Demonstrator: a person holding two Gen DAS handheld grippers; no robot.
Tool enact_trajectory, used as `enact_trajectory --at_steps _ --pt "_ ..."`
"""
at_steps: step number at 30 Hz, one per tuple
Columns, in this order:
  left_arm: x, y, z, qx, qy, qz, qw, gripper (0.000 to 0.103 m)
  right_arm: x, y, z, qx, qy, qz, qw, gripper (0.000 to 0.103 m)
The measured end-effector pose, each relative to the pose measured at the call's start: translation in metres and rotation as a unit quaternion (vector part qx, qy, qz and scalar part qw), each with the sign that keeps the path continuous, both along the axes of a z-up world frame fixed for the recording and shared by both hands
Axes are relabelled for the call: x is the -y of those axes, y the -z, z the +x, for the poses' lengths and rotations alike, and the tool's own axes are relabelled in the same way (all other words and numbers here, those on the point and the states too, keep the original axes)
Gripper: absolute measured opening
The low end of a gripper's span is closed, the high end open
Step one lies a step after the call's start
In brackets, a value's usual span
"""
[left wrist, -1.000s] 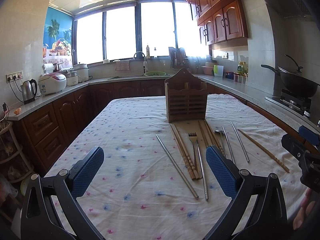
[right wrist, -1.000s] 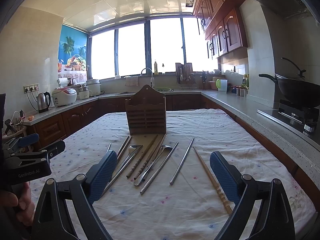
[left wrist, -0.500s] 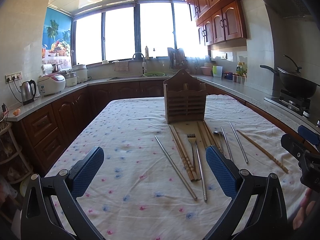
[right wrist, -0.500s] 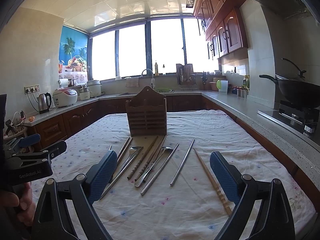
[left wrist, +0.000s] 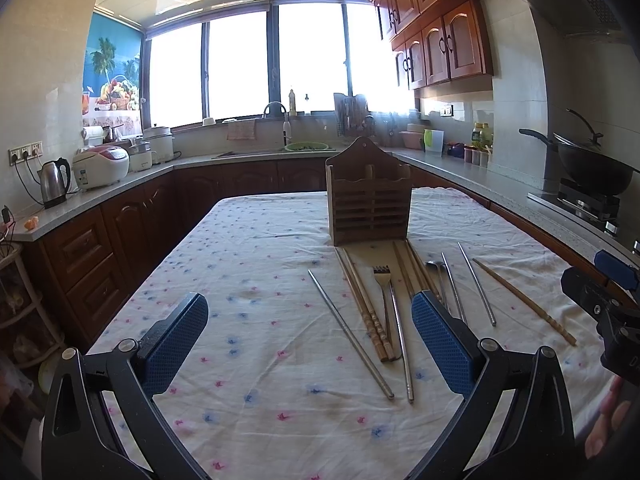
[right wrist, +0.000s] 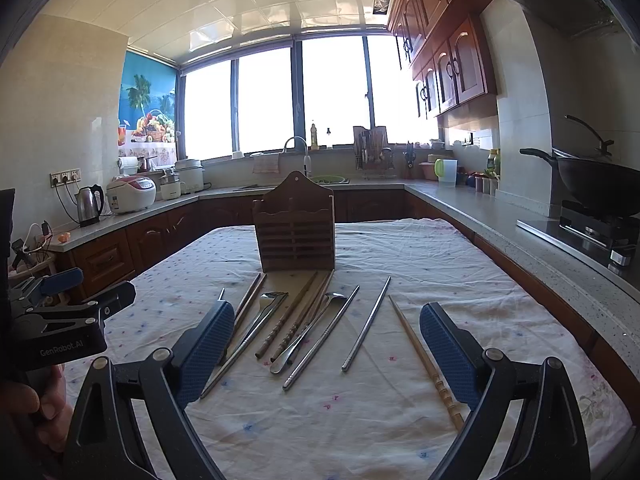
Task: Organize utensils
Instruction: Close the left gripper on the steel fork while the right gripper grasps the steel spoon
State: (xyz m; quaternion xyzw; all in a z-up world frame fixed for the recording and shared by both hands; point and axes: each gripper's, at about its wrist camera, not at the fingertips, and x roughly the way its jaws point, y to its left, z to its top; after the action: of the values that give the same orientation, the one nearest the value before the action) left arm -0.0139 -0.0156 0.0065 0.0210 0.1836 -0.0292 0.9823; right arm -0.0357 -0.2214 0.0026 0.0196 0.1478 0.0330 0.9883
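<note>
A wooden utensil holder (left wrist: 368, 200) (right wrist: 295, 232) stands upright on the cloth-covered table (left wrist: 256, 280). In front of it lie wooden chopsticks (left wrist: 366, 304) (right wrist: 286, 322), a metal fork (left wrist: 390, 312) (right wrist: 256, 324), a spoon (right wrist: 312, 330), metal chopsticks (left wrist: 348, 332) (right wrist: 367, 322) and a lone wooden chopstick (left wrist: 524, 300) (right wrist: 424, 356). My left gripper (left wrist: 310, 344) hangs open above the near table, left of the utensils. My right gripper (right wrist: 326, 352) is open too, with the utensils lying between and beyond its blue pads; it holds nothing.
Counters wrap around the table: a kettle (left wrist: 54, 182) and rice cooker (left wrist: 102, 166) on the left, a sink (left wrist: 280, 148) under the window, a wok (left wrist: 588, 168) on the stove at right. A hand (right wrist: 28, 412) holds the left gripper's body.
Both views have shifted only slightly; the utensils and holder lie where they were, and both grippers stay open.
</note>
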Motion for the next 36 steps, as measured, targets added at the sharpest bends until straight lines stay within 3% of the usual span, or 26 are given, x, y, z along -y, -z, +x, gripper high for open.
enact_trajectory --at_steps 13,19,27,33,36 --pt "0.002 -0.003 0.029 -0.052 0.044 -0.024 0.9974 0.102 0.008 -0.002 0.019 -0.030 -0.020 0.019 0.999 0.095" --pt "0.011 -0.008 0.051 -0.077 0.075 -0.025 0.9939 0.091 0.009 -0.002 0.038 -0.058 -0.037 0.027 0.997 0.094" --pt "0.016 -0.010 0.105 -0.145 0.131 -0.076 0.9778 0.062 0.019 -0.010 0.079 -0.111 -0.070 0.069 0.989 0.071" --pt "0.035 -0.008 0.156 -0.210 0.186 -0.082 0.9562 0.048 0.030 0.005 0.147 -0.221 -0.113 0.162 0.955 0.037" --pt "0.048 0.001 0.183 -0.245 0.210 -0.068 0.9441 0.045 0.030 0.018 0.176 -0.262 -0.118 0.171 0.942 0.031"
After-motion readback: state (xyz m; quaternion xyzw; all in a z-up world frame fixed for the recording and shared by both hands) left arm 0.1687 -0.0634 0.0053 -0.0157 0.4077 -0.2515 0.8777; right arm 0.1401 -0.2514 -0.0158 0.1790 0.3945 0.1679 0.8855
